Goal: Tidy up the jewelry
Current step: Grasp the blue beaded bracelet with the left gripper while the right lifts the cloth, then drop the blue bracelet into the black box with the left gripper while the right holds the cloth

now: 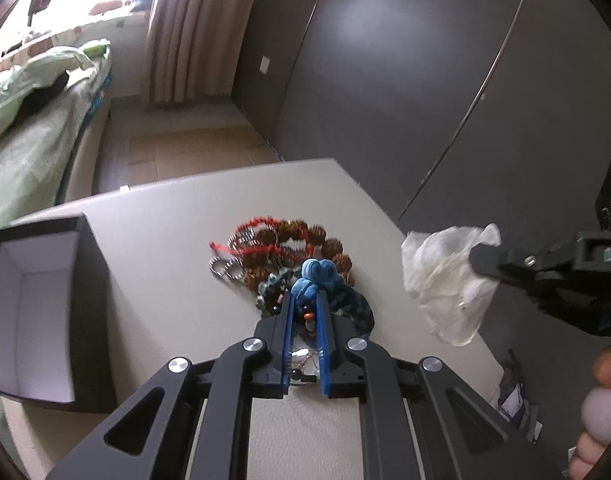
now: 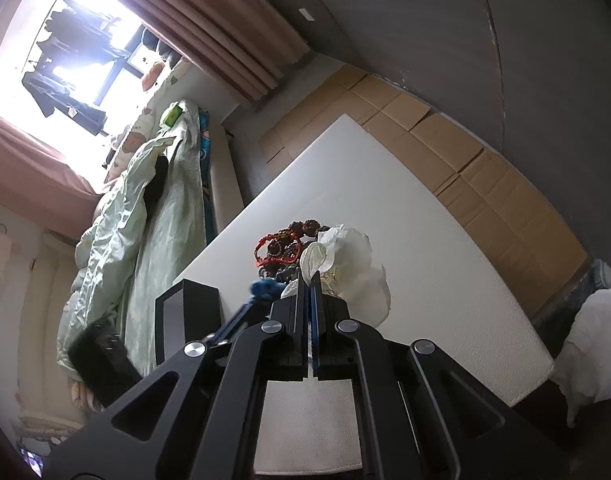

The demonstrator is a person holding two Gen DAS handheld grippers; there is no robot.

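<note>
A pile of jewelry [image 1: 289, 248] lies on the white table [image 1: 177, 216]: brown bead bracelets, a red cord and a metal chain. My left gripper [image 1: 307, 300] is shut on a blue knotted cord piece [image 1: 315, 276] at the near side of the pile. My right gripper [image 2: 310, 280] is shut on a thin white plastic bag [image 2: 353, 256] and holds it above the table's right side; it shows in the left wrist view [image 1: 481, 260] with the bag [image 1: 445, 276]. An open black box [image 1: 37, 304] with a white inside stands at the left.
The table's right edge [image 1: 389, 216] lies close to dark wardrobe doors [image 1: 425, 80]. A bed with green bedding [image 2: 145, 208] lies beyond the table's left side. Flattened cardboard [image 2: 445, 160] covers the floor behind the table. A white bag [image 2: 593, 344] sits off the table's corner.
</note>
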